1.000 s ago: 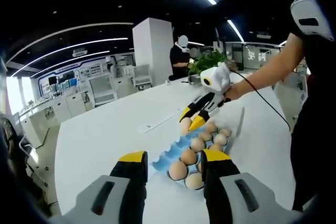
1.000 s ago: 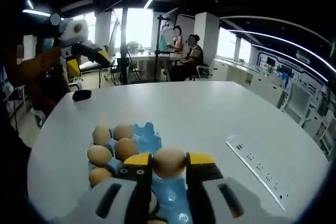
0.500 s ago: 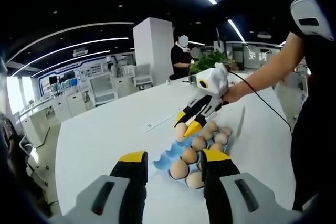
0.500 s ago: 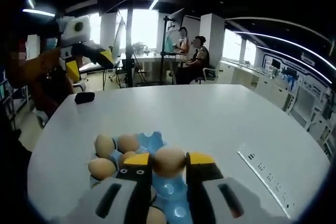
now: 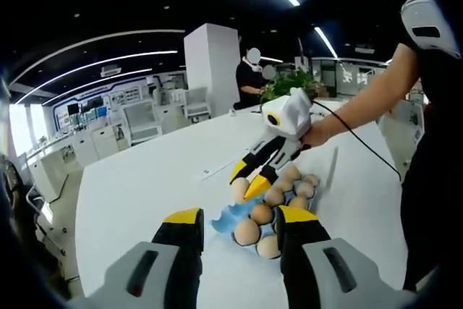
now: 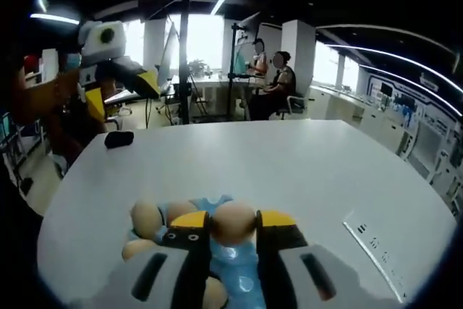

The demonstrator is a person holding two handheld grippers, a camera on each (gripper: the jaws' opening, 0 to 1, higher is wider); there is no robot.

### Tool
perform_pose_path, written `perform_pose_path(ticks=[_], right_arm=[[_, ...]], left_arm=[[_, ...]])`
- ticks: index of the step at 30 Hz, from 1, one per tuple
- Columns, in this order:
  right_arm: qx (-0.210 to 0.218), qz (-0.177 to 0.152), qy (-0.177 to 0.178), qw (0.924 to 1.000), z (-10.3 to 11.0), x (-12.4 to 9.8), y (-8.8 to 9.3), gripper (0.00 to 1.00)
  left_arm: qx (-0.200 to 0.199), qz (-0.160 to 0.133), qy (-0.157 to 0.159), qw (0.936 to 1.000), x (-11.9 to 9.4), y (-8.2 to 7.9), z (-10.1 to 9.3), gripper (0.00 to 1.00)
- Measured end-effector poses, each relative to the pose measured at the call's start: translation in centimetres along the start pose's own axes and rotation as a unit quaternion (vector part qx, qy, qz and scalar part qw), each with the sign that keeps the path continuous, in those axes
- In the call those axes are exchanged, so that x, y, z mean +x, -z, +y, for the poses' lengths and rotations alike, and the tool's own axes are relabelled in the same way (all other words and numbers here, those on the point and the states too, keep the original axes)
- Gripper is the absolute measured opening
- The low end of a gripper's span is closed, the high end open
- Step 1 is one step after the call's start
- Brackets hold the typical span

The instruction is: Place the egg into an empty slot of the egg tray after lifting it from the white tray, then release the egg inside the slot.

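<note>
Table: I see a big white round table (image 5: 145, 186) carrying everything; its bare top also fills the right gripper view (image 6: 289, 171).
Person: sleeve and forearm (image 5: 376, 95) come in from the right of the left gripper view, hand on the right gripper's body.
Egg tray: blue egg tray (image 5: 230, 216) lies on the table just past my left jaws, several brown eggs seated in it. In the right gripper view I see the same tray (image 6: 235, 262) right under the jaws, blue cups showing between the yellow tips.
Power strip: white strip (image 6: 380, 240) lies flat on the table, well apart from the tray, at the right of the right gripper view.
Left gripper: left gripper (image 5: 239, 223) has its jaws spread wide with nothing between them, hanging just short of the tray's near end; it shows held up in the air at (image 6: 116, 77).
Right gripper: right gripper (image 6: 232, 222) is clamped on the egg, low over the tray; from the left gripper view I see it at (image 5: 244, 182), tips pointing down.
Egg: brown egg (image 6: 233, 222) is pinched between both yellow tips, above the tray's open blue cups; also at (image 5: 239, 189). I can't tell whether it touches a cup.
</note>
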State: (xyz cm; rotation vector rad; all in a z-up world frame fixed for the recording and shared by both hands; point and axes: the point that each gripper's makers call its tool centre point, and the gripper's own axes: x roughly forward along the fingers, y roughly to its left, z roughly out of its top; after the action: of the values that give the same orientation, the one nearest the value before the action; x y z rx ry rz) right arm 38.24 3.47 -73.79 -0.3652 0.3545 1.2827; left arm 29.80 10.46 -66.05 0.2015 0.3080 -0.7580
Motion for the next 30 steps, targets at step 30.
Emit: perform_pose_path(ticks=[30], right_arm=[[0.027, 0.040, -0.019, 0.9986, 0.7, 5.1, 1.3, 0.24]], left_arm=[[-0.004, 0.005, -0.002, 1.0000, -0.3, 0.5, 0.1, 0.40]])
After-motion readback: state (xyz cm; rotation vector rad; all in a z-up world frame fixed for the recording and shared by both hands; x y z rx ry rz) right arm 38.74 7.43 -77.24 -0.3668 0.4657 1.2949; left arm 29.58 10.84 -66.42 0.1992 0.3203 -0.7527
